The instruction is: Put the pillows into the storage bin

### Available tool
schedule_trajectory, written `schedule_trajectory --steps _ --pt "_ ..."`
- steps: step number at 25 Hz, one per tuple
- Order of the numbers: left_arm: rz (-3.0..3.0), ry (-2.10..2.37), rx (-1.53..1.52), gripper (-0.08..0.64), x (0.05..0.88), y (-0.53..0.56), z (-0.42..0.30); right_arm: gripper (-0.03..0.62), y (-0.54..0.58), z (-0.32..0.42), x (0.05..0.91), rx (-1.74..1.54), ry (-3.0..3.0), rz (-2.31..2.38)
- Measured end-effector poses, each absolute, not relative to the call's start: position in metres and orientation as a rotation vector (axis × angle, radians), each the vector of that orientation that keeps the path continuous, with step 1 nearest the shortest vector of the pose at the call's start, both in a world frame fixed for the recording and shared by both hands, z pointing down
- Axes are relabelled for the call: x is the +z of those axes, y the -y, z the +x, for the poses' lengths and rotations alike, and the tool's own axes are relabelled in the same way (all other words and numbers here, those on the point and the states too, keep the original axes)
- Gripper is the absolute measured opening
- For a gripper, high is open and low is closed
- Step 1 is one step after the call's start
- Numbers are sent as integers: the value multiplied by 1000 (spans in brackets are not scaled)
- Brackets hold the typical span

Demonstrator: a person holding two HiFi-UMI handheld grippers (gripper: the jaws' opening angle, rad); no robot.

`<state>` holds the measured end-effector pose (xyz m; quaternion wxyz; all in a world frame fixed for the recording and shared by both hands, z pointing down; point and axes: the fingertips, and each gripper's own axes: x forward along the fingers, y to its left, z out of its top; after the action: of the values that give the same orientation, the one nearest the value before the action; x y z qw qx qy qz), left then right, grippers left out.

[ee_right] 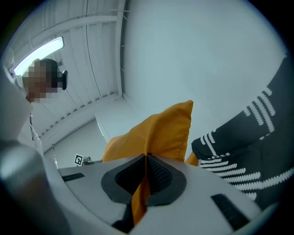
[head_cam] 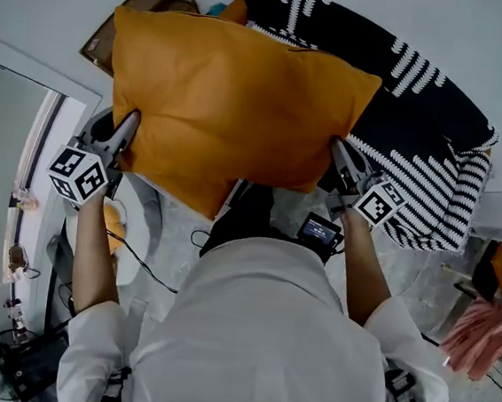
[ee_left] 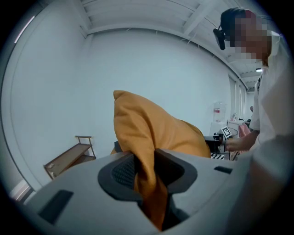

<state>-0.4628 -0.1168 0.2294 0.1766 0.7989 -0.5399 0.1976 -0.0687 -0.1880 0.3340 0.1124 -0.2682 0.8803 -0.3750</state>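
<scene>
A big orange pillow hangs in the air in front of the person, held by its two lower edges. My left gripper is shut on a thick fold of its left edge; that orange fabric fills the gap between the jaws. On the other side my right gripper pinches a thin fold of the pillow with its jaws pressed together. Behind the orange pillow lies a black pillow with white stripes, also seen as the striped pillow in the right gripper view. No storage bin shows clearly.
A wooden rack stands by the white wall at the left, seen as the rack at the top of the head view. A fan and cables lie on the floor at lower left. Pink cloth sits at the right edge.
</scene>
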Motion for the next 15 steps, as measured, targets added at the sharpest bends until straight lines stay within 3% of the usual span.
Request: schedule_trajectory --steps 15 --pt "2039 1481 675 118 276 -3 -528 32 67 -132 372 -1351 -2567 -686"
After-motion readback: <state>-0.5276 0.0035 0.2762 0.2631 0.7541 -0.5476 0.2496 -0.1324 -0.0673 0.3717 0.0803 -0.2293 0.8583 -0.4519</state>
